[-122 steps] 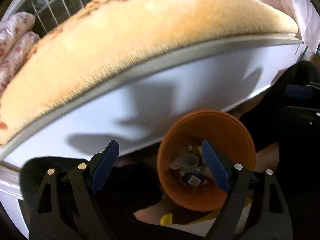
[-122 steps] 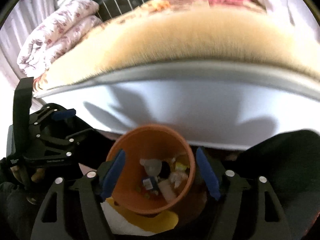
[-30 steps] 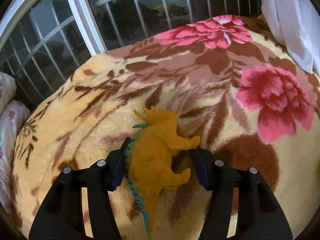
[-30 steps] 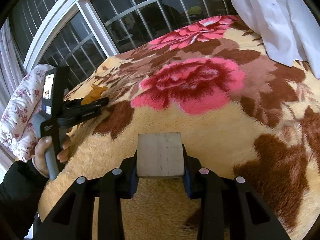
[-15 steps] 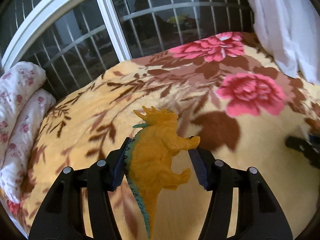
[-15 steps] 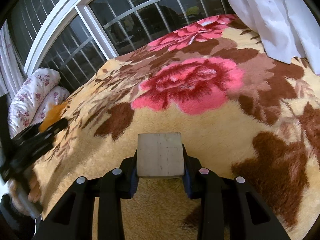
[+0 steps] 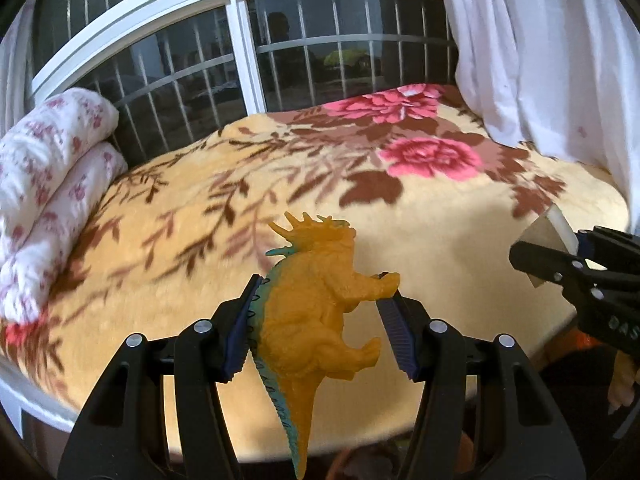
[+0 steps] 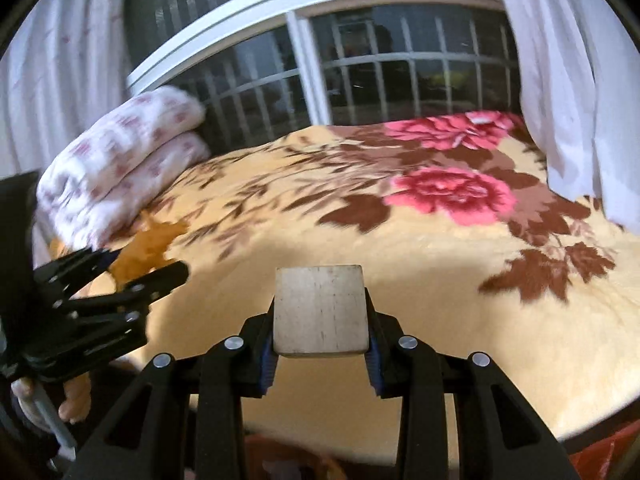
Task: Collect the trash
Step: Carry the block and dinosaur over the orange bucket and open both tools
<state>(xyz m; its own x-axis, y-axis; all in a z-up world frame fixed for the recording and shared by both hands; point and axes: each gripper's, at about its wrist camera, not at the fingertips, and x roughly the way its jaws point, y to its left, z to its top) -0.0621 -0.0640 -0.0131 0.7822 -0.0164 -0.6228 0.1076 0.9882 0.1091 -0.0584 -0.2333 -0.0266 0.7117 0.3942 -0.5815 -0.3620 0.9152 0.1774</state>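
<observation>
My left gripper (image 7: pixel 320 312) is shut on an orange toy dinosaur (image 7: pixel 316 316) with a teal ridged back; its tail hangs down below the jaws. My right gripper (image 8: pixel 320 316) is shut on a pale wooden block (image 8: pixel 320 310), held above the near part of the bed. In the left wrist view the right gripper (image 7: pixel 560 256) shows at the right edge with the block (image 7: pixel 546 232). The right wrist view catches the left gripper (image 8: pixel 120 276) and the dinosaur (image 8: pixel 148 248) at the left, over a hand (image 8: pixel 76 400). An orange bit of the bin (image 7: pixel 582 340) peeks below the bed's edge.
A yellow floral blanket (image 7: pixel 400 184) covers the bed. A rolled white flowered quilt (image 7: pixel 44 184) lies at its left end. A barred window (image 7: pixel 280 72) stands behind, and a white curtain (image 7: pixel 540 60) hangs at the right. The bed's white frame (image 7: pixel 24 396) runs along the near edge.
Both grippers have pulled back and up from the blanket, so more bed, window and quilt show. Each still holds its object. The right gripper has come into the left wrist view.
</observation>
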